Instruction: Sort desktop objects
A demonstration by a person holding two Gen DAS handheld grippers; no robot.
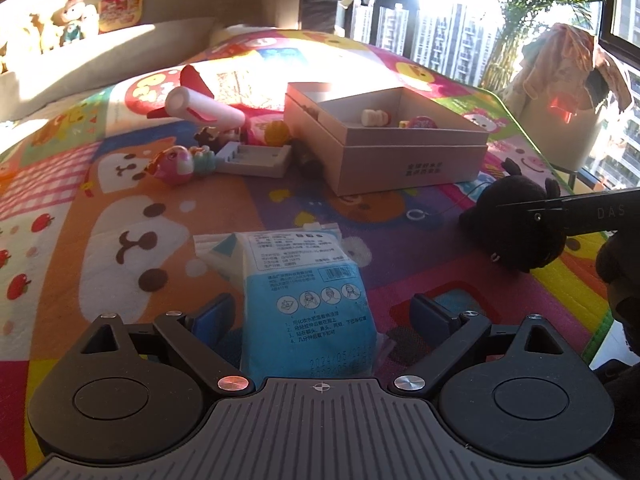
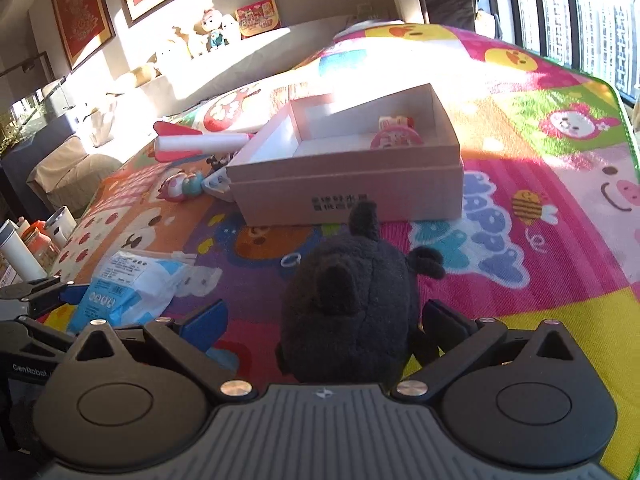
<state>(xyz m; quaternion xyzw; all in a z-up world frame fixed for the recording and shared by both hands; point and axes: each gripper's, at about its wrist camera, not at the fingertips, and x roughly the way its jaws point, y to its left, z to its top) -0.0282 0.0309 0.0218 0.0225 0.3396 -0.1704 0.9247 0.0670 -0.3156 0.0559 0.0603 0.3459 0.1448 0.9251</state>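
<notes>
A blue and white packet (image 1: 308,292) lies on the colourful mat between the fingers of my left gripper (image 1: 324,316), which is open around it. A black plush toy (image 2: 352,312) lies between the fingers of my right gripper (image 2: 324,320), which is open around it. The plush (image 1: 516,224) and the right gripper's finger also show at the right of the left wrist view. An open cardboard box (image 1: 400,160) stands further back, holding a small white figure (image 1: 374,117) and a pink round item (image 1: 422,123). The packet (image 2: 128,288) also shows at the left of the right wrist view.
Behind the packet lie a white and red rocket toy (image 1: 200,106), a pink fish toy (image 1: 176,164), a grey plastic holder (image 1: 256,158) and an orange item (image 1: 278,133). Cups and bottles (image 2: 28,248) stand off the mat's left edge. A window is to the right.
</notes>
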